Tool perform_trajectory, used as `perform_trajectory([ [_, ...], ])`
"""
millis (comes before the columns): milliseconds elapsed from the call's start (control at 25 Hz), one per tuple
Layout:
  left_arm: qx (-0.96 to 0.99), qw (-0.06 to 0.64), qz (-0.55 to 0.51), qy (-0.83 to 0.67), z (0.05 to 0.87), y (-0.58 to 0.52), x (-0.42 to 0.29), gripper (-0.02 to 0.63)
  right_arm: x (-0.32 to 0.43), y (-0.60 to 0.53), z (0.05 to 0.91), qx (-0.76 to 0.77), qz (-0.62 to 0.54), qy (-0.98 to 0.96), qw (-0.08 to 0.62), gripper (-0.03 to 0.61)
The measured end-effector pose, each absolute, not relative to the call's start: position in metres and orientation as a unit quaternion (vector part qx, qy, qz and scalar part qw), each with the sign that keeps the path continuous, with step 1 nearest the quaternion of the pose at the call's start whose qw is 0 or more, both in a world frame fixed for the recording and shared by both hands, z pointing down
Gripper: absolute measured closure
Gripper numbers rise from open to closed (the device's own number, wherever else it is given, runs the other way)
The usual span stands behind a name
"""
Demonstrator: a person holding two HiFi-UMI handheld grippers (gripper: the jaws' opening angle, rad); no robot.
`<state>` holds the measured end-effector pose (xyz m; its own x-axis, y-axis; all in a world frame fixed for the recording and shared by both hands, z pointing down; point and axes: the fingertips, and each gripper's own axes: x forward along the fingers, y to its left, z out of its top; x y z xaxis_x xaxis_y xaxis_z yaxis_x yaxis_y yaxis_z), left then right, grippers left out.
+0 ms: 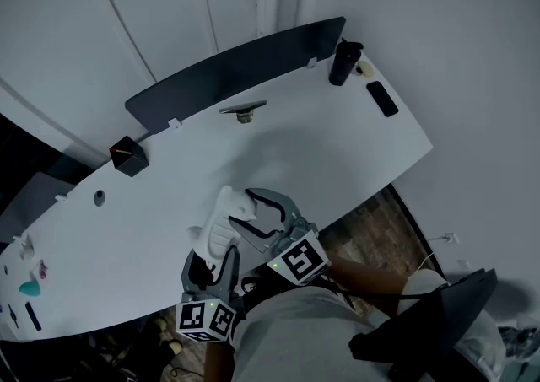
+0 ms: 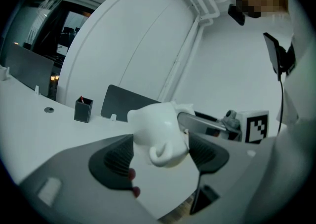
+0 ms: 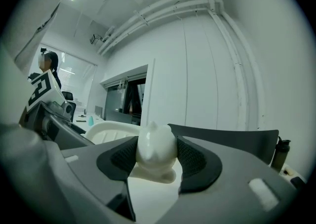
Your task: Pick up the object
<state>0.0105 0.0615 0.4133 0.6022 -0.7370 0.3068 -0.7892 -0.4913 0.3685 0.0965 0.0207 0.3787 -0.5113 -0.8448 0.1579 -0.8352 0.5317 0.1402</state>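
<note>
white object (image 1: 221,222): a pale, rounded, moulded piece. it sat between my two grippers, over the near part of the desk (image 1: 337,153) and close to its front edge. i could not tell whether its underside touched the top.
left gripper (image 1: 211,255): clenched on the white object (image 2: 160,136). in the left gripper view (image 2: 163,157) both ribbed dark pads (image 2: 116,161) met its sides, and a small loop-like lump hung at its lower end.
right gripper (image 1: 263,213): also grasping the white object (image 3: 155,149). in the right gripper view (image 3: 155,157) its pads (image 3: 195,158) pressed on a rounded knob from either side.
how the two sat: the left gripper was nearer me and to the left. the right gripper came in from the right, just beside it.
marker cubes: the left cube (image 1: 207,320) and the right cube (image 1: 302,259) showed near my body. the right cube also showed in the left gripper view (image 2: 256,126).
desk: white and long, running from near left to far right.
partition (image 1: 236,68): a dark panel that stood along the far edge of the desk.
pen holder (image 1: 127,156): a black box on the far left of the desk, well apart from the grippers. it also showed in the left gripper view (image 2: 83,110).
bottle (image 1: 343,63): dark and upright at the far right, beside the end of the partition.
phone (image 1: 382,99): black, lying flat to the right of the bottle.
floor (image 1: 371,220): wood planks showed past the near right edge of the desk.
</note>
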Motion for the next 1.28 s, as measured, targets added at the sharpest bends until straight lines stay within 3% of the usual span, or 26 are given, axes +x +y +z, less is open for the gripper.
perform_trajectory([
  [280, 0.883, 0.237, 0.058, -0.4, 0.412, 0.083, 0.001, 0.268, 0.088, 0.05, 0.371, 0.53, -0.026, -0.844, 0.083, 0.331],
  [720, 0.907, 0.243, 0.056, -0.34, 0.411, 0.132, 0.013, 0.268, 0.101, 0.111, 0.367, 0.578, -0.032, -0.807, 0.117, 0.331],
  [1280, 0.893, 0.201, 0.048, -0.399, 0.39, 0.121, 0.002, 0.27, 0.086, 0.095, 0.345, 0.531, -0.088, -0.836, 0.109, 0.334],
])
